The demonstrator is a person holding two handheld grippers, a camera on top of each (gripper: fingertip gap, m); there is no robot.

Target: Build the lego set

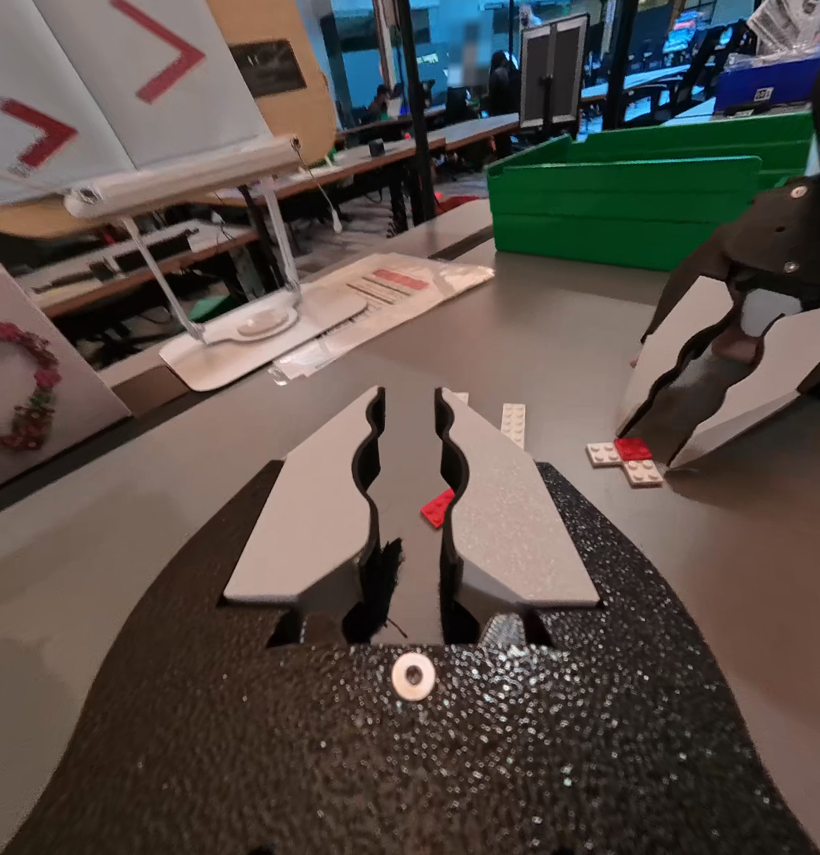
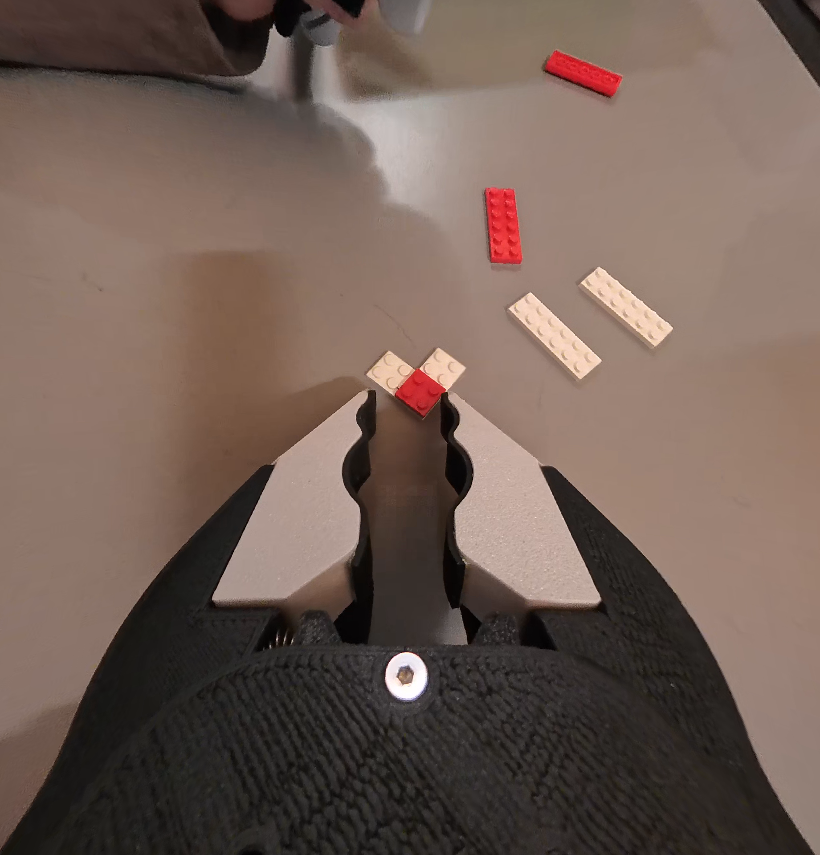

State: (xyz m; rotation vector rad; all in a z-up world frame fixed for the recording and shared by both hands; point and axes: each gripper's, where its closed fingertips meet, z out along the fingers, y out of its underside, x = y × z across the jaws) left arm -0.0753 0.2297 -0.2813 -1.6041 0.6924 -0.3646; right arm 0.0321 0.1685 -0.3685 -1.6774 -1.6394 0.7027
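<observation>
A small build, a red 2x2 plate (image 2: 419, 391) on a white corner piece (image 2: 389, 372), lies on the grey table. My right gripper (image 2: 408, 395) is open, its tips on either side of the red plate's near corner; in the left wrist view the right gripper (image 1: 647, 451) stands tip-down beside the build (image 1: 632, 449). My left gripper (image 1: 409, 398) is open and empty above the table. A red plate (image 1: 438, 506) shows below between its fingers, partly hidden. Two long red plates (image 2: 503, 225) (image 2: 583, 72) and two long white plates (image 2: 553, 335) (image 2: 626, 306) lie loose.
Stacked green bins (image 1: 630, 199) stand at the back right. A white stand (image 1: 241, 333) and a plastic bag with papers (image 1: 398, 287) lie at the back. A white box (image 1: 24, 384) stands at the left. A sleeve (image 2: 121, 37) shows at top left. My hands' fingertips stand some 15 cm from each other.
</observation>
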